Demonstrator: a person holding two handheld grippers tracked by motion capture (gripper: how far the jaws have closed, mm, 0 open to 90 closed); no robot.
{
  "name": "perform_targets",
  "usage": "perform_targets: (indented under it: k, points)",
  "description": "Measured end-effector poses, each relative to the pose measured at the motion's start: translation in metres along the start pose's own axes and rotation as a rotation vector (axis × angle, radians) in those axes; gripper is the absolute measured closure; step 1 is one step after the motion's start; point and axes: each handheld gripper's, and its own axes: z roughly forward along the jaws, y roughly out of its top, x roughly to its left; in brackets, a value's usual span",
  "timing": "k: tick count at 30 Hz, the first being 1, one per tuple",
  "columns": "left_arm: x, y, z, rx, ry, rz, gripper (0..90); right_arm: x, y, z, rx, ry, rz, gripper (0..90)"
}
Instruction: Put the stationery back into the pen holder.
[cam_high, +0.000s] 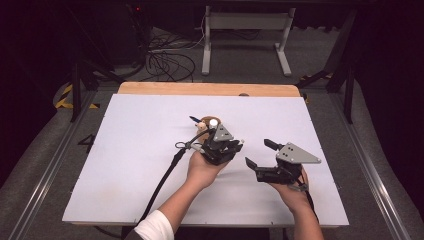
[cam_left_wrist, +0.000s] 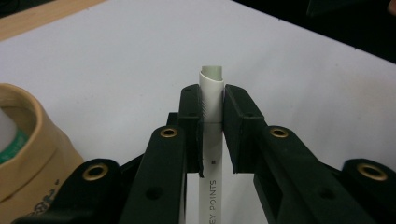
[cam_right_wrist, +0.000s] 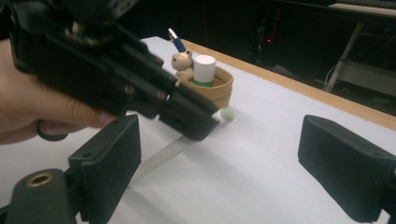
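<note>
Left gripper (cam_left_wrist: 212, 109): jaws clamped on a white pen (cam_left_wrist: 211, 140), a slim round barrel with a pale grey-green end cap (cam_right_wrist: 227, 114) projecting just past the pads and grey lettering, partly legible as "EY POINTS", along the shaft. The pen is held above the white table (cam_high: 125, 165), just beside a tan pen holder (cam_right_wrist: 222, 88) containing a white cylinder with a green band (cam_right_wrist: 204, 69), a blue pen (cam_right_wrist: 177, 43) and a small bear figure (cam_right_wrist: 181, 60). Right gripper (cam_right_wrist: 224, 154): jaws wide apart with nothing between them, near the left gripper.
</note>
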Motion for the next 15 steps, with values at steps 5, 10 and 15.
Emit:
perform_targets:
  k: [5, 10, 15]
  points:
    - [0.002, 0.002, -0.010, -0.035, 0.004, -0.002, 78.1, 0.008, -0.001, 0.009, 0.010, 0.019, -0.007, 14.7]
    - [0.001, 0.002, -0.017, -0.067, 0.004, 0.000, 78.1, 0.014, -0.003, 0.018, 0.018, 0.031, 0.001, 15.8]
    - [-0.002, 0.003, -0.024, -0.088, -0.005, 0.009, 78.1, 0.017, -0.007, 0.025, 0.023, 0.042, 0.025, 17.8]
